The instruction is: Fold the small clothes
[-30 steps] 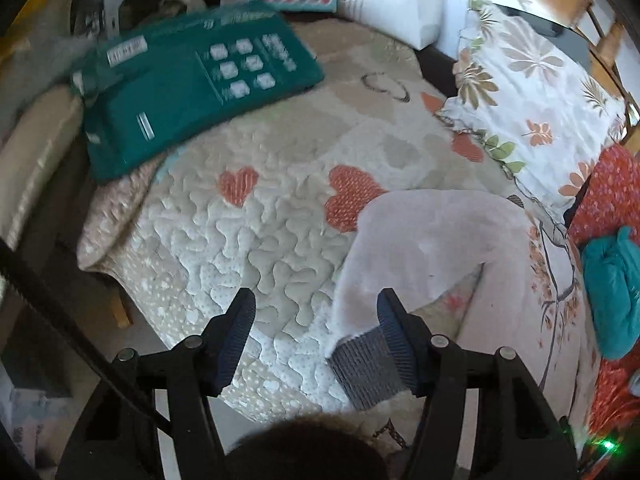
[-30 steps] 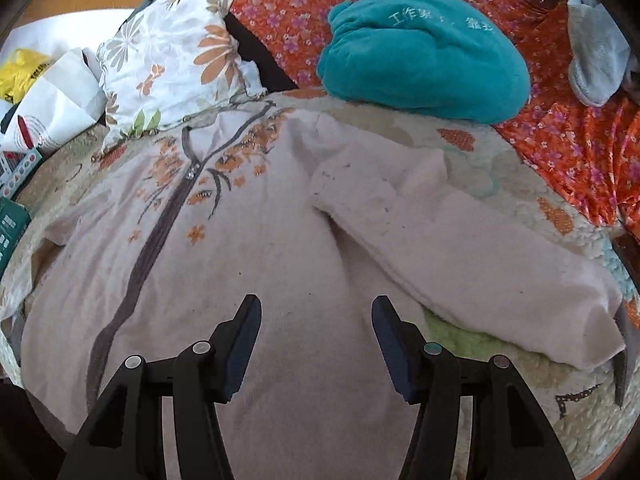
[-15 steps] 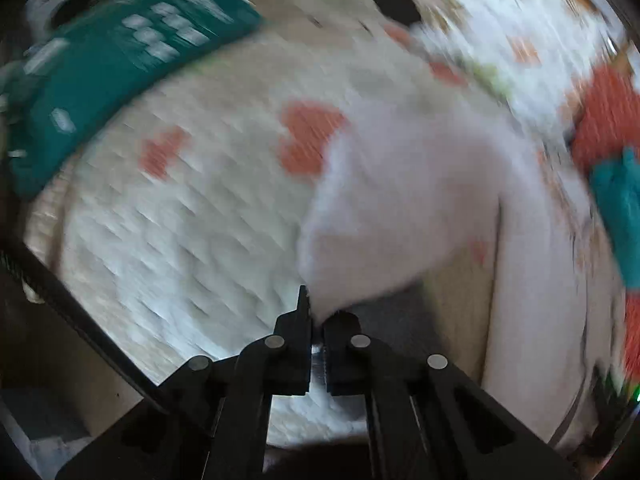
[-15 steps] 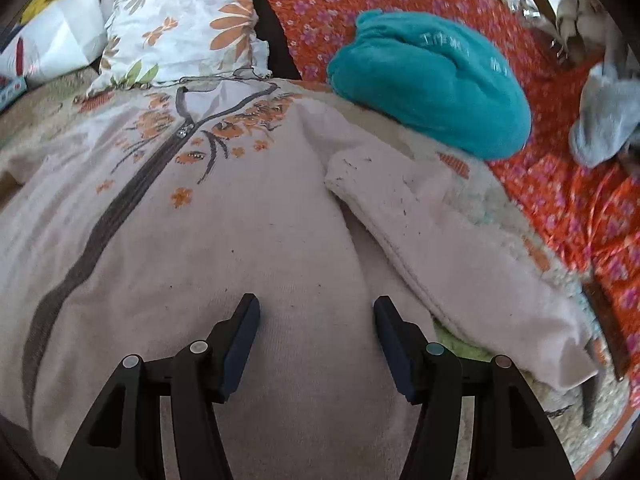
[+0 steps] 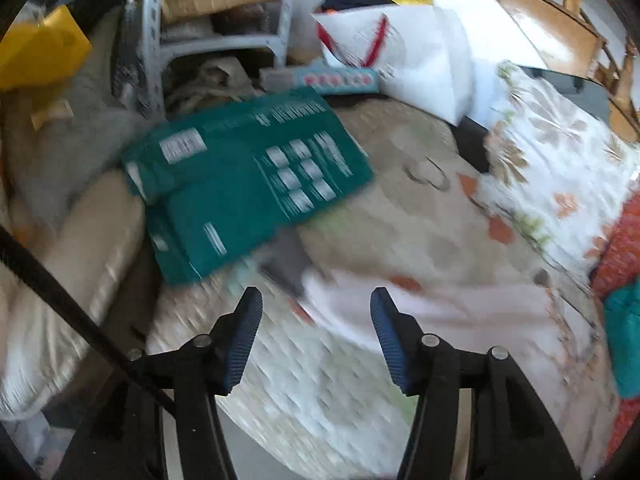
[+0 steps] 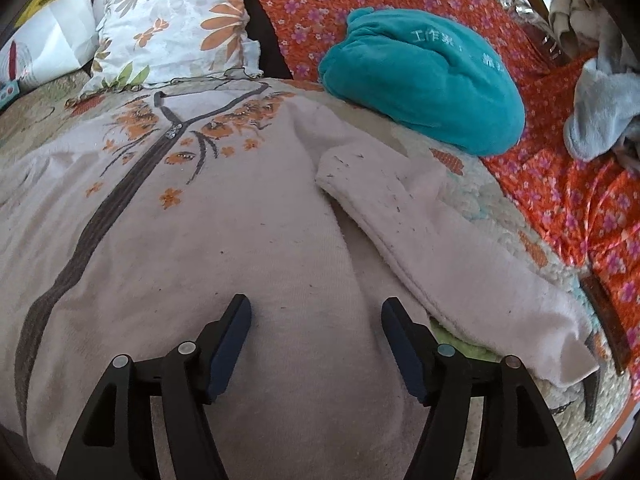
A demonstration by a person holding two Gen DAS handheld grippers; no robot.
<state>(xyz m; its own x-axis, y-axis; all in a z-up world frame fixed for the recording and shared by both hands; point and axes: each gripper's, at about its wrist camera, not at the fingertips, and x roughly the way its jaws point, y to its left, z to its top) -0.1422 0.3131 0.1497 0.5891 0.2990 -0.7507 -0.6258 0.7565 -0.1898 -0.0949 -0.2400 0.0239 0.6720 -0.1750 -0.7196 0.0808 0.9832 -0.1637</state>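
Now | left gripper point(image 5: 316, 334) wide open, empty, sleeve point(image 5: 404, 304) lies ahead of its jaws | right gripper point(image 6: 316, 342) open too, above pink cardigan point(image 6: 224, 240), ready to grab.

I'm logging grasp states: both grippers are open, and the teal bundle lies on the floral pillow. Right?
Not quite. Both grippers, left and right, are open, but the right wrist view shows the teal bundle on the orange flowered cloth, beside the floral pillow.

Cluttered metal shelving point(image 5: 216, 40) beside quilted bed point(image 5: 320, 392)
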